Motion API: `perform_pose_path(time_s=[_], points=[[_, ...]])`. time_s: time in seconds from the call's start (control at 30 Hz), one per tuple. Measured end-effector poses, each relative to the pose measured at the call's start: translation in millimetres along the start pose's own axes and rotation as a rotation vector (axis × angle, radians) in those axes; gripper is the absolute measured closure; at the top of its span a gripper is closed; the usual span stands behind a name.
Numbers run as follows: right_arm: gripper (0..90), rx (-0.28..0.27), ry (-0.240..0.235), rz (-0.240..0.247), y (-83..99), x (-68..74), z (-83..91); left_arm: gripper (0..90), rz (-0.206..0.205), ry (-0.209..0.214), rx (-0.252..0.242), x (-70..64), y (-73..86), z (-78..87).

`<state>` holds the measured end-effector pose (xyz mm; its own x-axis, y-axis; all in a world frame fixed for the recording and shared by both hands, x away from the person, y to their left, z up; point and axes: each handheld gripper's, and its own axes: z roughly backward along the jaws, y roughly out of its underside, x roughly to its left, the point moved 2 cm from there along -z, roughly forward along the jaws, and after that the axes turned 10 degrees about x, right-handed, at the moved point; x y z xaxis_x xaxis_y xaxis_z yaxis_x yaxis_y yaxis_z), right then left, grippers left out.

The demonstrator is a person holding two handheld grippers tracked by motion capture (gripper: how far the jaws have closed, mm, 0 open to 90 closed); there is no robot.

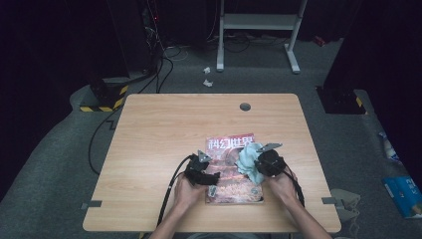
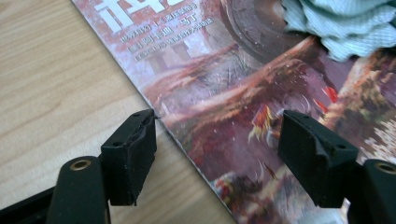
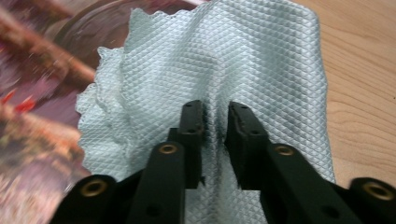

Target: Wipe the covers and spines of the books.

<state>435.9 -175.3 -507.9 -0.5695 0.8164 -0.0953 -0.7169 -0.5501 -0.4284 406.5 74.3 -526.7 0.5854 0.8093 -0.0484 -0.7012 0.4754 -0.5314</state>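
A pale blue-green cloth (image 1: 250, 162) is seen bunched on the right part of a magazine (image 1: 230, 174), at about 5 o'clock from the table's middle. In the right gripper view the cloth (image 3: 243, 65) is shown spread away from the jaws toward 12 o'clock, with a quilted diamond weave and a scalloped edge at its left; half of it is laid over the cover and half over the bare wood. A pinched fold of it is held between the nearly closed jaws of the right gripper (image 1: 268, 162), seen again in its own view (image 3: 215, 119).

The magazine is laid flat with its long axis from the near edge toward the far edge, tilted slightly clockwise. Large white Chinese characters are printed across its far end; from the high view they can be read as 科幻世界, and smaller lines beneath cannot be read. The cover (image 2: 243, 84) is printed in reddish-brown tones.

The left gripper (image 1: 201, 172) is held at the magazine's left edge. Its jaws (image 2: 217, 140) are spread wide, one over the wood and one over the cover, and nothing is gripped.

The table (image 1: 164, 129) is of light wood, with a grey round cap (image 1: 245, 106) near its far edge.
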Motion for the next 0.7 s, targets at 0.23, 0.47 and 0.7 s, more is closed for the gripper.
perform_pose_path(time_s=[0.23,0.47,0.7], points=[[71.1,-0.001,-0.084,-0.100,-0.9,-11.4,-4.5,29.2,0.025,0.032,-0.012,1.6,-1.7,-3.6],[75.4,-0.003,-0.044,-0.016,5.2,5.4,-1.4,32.2,-0.001,0.027,-0.002,-5.7,3.7,1.6],[76.5,0.004,-0.049,0.000,26.1,13.6,10.5,33.1,-0.053,0.036,0.018,-22.6,15.8,11.0]])
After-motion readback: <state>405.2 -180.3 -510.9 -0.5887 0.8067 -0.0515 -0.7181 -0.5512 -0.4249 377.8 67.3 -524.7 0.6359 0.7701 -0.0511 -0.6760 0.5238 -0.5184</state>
